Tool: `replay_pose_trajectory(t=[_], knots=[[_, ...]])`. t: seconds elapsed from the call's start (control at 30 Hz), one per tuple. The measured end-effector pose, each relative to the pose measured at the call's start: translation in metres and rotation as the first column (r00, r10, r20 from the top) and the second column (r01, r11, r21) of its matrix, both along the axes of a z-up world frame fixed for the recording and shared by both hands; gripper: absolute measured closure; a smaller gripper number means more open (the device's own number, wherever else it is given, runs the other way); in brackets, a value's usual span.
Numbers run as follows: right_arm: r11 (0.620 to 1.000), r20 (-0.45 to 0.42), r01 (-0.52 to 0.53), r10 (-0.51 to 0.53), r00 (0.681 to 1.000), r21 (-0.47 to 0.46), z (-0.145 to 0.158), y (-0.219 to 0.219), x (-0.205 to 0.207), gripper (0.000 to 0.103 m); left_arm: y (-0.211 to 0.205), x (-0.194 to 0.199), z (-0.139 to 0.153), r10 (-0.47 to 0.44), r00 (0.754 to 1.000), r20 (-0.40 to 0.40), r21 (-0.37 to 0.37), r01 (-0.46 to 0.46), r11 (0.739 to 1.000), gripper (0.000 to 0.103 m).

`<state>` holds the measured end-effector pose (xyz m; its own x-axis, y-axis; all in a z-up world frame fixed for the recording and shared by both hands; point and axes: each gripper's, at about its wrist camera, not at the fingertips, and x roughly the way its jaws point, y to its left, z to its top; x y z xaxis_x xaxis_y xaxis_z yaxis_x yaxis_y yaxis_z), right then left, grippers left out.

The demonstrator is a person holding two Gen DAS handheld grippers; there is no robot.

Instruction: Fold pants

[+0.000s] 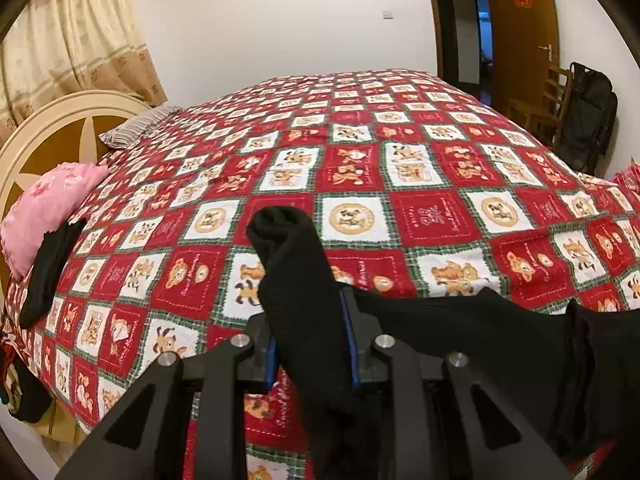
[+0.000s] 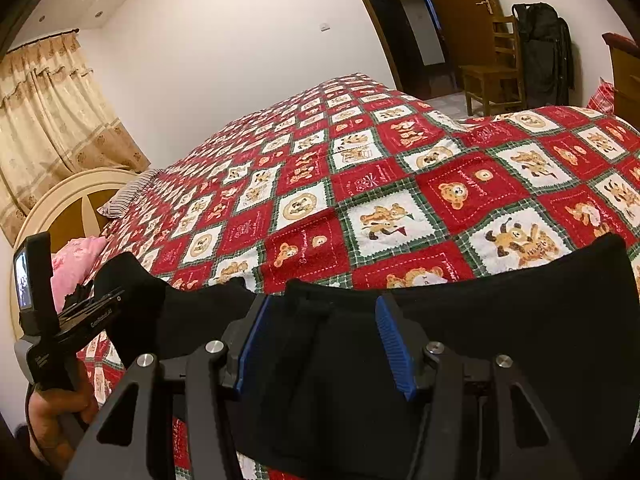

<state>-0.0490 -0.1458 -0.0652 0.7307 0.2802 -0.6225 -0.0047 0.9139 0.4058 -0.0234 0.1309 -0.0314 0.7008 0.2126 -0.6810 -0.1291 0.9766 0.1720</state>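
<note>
The black pants (image 1: 288, 264) lie at the near edge of the bed. One bunched end rises as a rolled strip between the blue pads of my left gripper (image 1: 308, 320), which is shut on it and holds it above the quilt. The rest of the cloth trails right and hangs in folds (image 1: 572, 360). In the right wrist view the pants (image 2: 500, 320) spread wide under my right gripper (image 2: 322, 304). Its blue pads (image 2: 394, 340) stand well apart, with black fabric between and beneath them and the ribbed face bare. A hand (image 2: 52, 412) holds the left gripper's handle.
A red, white and green teddy-bear quilt (image 1: 400, 160) covers the bed. A pink pillow (image 1: 44, 216), a dark garment (image 1: 48, 272) and a striped pillow (image 1: 136, 128) lie by the cream headboard (image 1: 52, 128). A wooden chair (image 2: 492, 76) and a black bag (image 2: 544, 52) stand by the door.
</note>
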Motion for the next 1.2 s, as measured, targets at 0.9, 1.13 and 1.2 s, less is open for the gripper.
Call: replay_pose_trajectory(t=[0.9,1.13,1.2], knots=[[0.960,-0.013,0.276,-0.276,0.961,0.048,0.004,-0.126,-0.041,0.048,-0.176,-0.048,0.031,-0.537,0.841,0.067,-0.079,0.540,0.838,0.078],[0.956,0.027,0.290,-0.291,0.956,0.054,0.013,-0.141,-0.057,0.047,-0.222,-0.070,0.022,-0.687,0.725,0.057,-0.097,0.689,0.718,0.078],[0.958,0.046,0.281,-0.284,0.958,0.062,0.016,-0.142,-0.058,0.047,-0.231,-0.073,0.017,-0.714,0.698,0.054,-0.102,0.715,0.692,0.078]])
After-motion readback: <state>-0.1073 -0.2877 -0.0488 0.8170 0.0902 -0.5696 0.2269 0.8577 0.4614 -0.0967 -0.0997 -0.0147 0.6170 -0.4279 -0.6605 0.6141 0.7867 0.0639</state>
